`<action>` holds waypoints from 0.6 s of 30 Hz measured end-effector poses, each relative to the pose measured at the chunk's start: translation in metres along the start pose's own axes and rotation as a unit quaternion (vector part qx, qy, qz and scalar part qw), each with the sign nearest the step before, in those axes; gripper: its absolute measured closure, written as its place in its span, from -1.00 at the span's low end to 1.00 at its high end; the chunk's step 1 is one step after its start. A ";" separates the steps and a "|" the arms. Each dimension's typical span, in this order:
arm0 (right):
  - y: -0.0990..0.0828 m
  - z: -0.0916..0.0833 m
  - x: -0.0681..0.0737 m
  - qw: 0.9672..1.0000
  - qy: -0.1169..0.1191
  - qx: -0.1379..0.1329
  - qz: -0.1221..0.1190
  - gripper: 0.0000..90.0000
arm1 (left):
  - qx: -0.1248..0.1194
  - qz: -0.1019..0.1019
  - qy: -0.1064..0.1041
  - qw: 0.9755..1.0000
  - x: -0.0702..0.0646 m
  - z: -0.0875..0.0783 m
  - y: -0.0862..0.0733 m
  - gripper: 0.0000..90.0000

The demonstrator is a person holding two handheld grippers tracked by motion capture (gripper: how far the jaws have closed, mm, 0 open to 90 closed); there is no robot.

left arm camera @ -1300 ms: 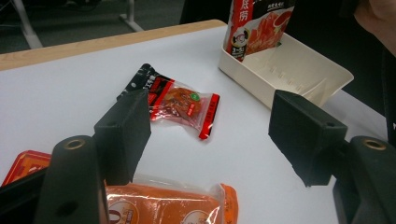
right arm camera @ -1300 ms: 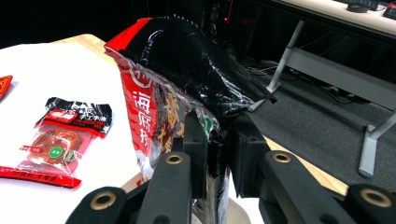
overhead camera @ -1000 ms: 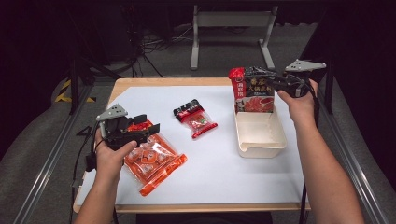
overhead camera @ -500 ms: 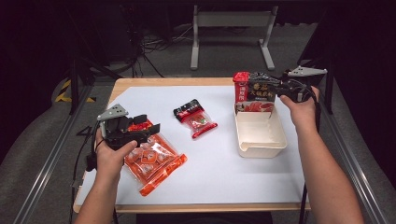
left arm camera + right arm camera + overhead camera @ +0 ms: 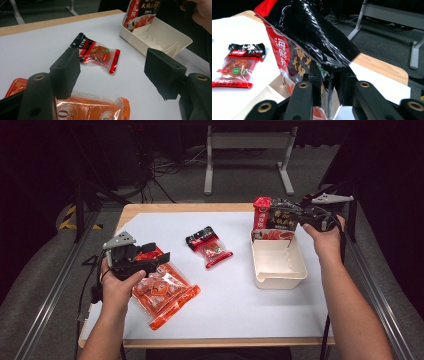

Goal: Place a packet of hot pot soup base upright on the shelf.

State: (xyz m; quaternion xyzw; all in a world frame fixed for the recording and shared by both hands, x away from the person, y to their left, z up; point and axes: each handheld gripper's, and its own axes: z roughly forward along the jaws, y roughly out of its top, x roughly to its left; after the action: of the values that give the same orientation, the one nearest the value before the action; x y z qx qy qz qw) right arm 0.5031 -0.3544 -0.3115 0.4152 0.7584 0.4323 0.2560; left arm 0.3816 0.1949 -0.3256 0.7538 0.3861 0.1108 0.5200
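Observation:
A red and black pouch (image 5: 274,217) stands on end in the far end of the cream tray (image 5: 301,270), its lower edge inside. My right gripper (image 5: 301,215) grips its upper right side. In the right gripper view the pouch (image 5: 307,37) is pinched between the jaws of that gripper (image 5: 329,85). Those jaws have just been opening a little, with the pouch still between them. My left gripper (image 5: 157,259) hovers open over the large orange packet (image 5: 162,292), nothing between its jaws (image 5: 112,67). A small red and black packet (image 5: 210,245) lies mid-table.
The white mat (image 5: 235,310) covers most of the wooden table. The tray (image 5: 175,37) has bare floor behind the pouch (image 5: 142,12). The small packet (image 5: 97,53) lies between the two grippers. A metal stand (image 5: 247,150) is on the floor beyond the table.
My right hand has come down and slightly right, lowering the pouch from above the tray into its far end. The left hand and the packets have not moved.

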 end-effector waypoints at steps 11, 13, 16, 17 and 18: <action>-0.005 -0.021 0.005 0.999 -0.022 -0.020 0.017 0.05 | -0.001 0.021 0.014 1.000 0.006 -0.002 -0.003 -0.32; -0.005 -0.023 0.007 0.999 -0.025 -0.018 0.014 0.03 | -0.006 0.024 0.012 1.000 0.007 -0.002 -0.003 -0.31; -0.007 -0.030 0.014 0.999 -0.036 -0.015 -0.003 0.00 | -0.005 0.024 0.009 1.000 0.009 -0.002 -0.004 -0.30; -0.007 -0.033 0.015 0.999 -0.043 -0.015 -0.006 0.00 | -0.004 0.026 0.011 1.000 0.010 -0.003 -0.004 -0.28; -0.008 -0.036 0.017 0.999 -0.048 -0.016 -0.008 -0.02 | -0.004 0.025 0.013 1.000 0.010 -0.003 -0.004 -0.27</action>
State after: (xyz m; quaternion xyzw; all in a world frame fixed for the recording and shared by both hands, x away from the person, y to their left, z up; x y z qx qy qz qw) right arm 0.4639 -0.3579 -0.3009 0.4250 0.7415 0.4224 0.3020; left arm 0.3847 0.2046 -0.3303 0.7599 0.3732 0.1353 0.5147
